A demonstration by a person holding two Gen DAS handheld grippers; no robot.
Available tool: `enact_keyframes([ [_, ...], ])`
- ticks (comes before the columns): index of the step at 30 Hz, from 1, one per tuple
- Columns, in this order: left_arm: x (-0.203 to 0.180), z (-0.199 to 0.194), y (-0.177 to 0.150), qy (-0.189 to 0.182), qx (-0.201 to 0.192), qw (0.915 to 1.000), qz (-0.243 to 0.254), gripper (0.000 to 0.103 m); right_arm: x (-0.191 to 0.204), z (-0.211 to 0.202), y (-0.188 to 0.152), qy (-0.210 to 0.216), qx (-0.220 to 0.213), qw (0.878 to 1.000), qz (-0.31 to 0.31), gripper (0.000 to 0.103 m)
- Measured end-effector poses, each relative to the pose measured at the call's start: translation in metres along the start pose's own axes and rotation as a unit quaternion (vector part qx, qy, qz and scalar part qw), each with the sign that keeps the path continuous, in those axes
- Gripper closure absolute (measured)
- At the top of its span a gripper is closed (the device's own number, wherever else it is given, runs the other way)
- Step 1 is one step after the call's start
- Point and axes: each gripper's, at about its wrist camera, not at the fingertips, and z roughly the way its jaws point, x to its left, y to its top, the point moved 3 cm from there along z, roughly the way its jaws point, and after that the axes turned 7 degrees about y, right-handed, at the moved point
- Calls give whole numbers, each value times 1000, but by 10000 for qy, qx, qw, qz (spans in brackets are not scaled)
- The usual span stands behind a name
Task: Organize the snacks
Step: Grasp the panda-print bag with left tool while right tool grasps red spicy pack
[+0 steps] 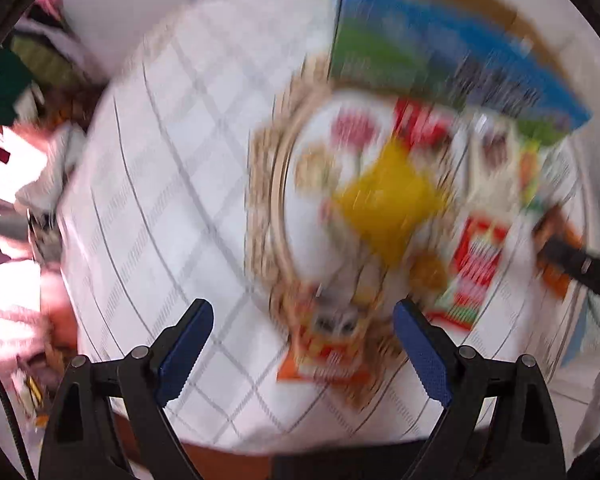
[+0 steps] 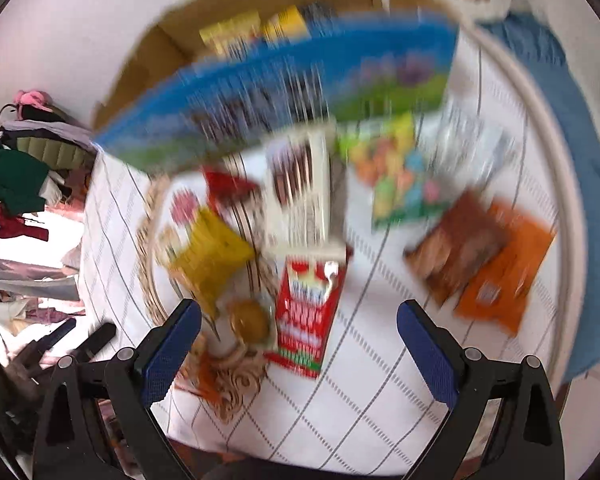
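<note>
Both views are blurred by motion. A round tray (image 1: 284,208) (image 2: 148,236) with a woven rim lies on a white checked tablecloth, a yellow packet (image 1: 388,200) (image 2: 208,256) on it. A red and white snack box (image 1: 476,256) (image 2: 308,312), a cream box (image 2: 300,192), a bag of coloured sweets (image 2: 396,176) and a brown and orange packet (image 2: 488,264) lie around it. My left gripper (image 1: 304,340) hangs open above the tray's near rim, nothing between its fingers. My right gripper (image 2: 300,344) is open over the red box, apart from it.
A large blue and green box (image 1: 440,52) (image 2: 284,92) stands behind the snacks, with an open cardboard carton (image 2: 204,36) holding yellow packs behind it. Clothes are piled at the left (image 2: 20,176). The table edge (image 1: 260,440) runs close below the left fingers.
</note>
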Motion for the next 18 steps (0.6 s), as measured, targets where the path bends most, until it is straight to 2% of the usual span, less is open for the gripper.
enact_keyframes([
  [1, 0, 10, -5, -68, 147, 9999, -21, 11, -4, 9, -4, -20, 55, 10000, 50, 12],
  [3, -4, 28, -10, -220, 402, 9989, -5, 11, -9, 23, -8, -32, 156, 9998, 101, 26],
  [6, -28, 52, -12, -412, 621, 9970, 231, 11, -13, 44, -10, -115, 240, 9995, 175, 28],
  [8, -41, 66, -12, -371, 738, 9961, 323, 11, -15, 60, -10, -203, 329, 9990, 218, 29],
  [9, -44, 71, -11, -408, 734, 9960, 310, 21, -16, 70, -11, -295, 429, 9984, 221, 31],
  [10, -46, 74, -10, -355, 737, 9963, 270, 39, -17, 78, -12, -406, 493, 9977, 215, 34],
  [11, -46, 78, -10, -228, 731, 9968, 229, 42, -18, 85, -13, -530, 495, 9971, 225, 36],
  [16, -36, 81, -4, -215, 688, 9973, -118, 42, -3, 99, -6, -792, 347, 9961, 185, 36],
  [18, -34, 83, -4, -253, 749, 9966, -215, 42, 8, 109, -4, -1021, 435, 9938, 17, 36],
])
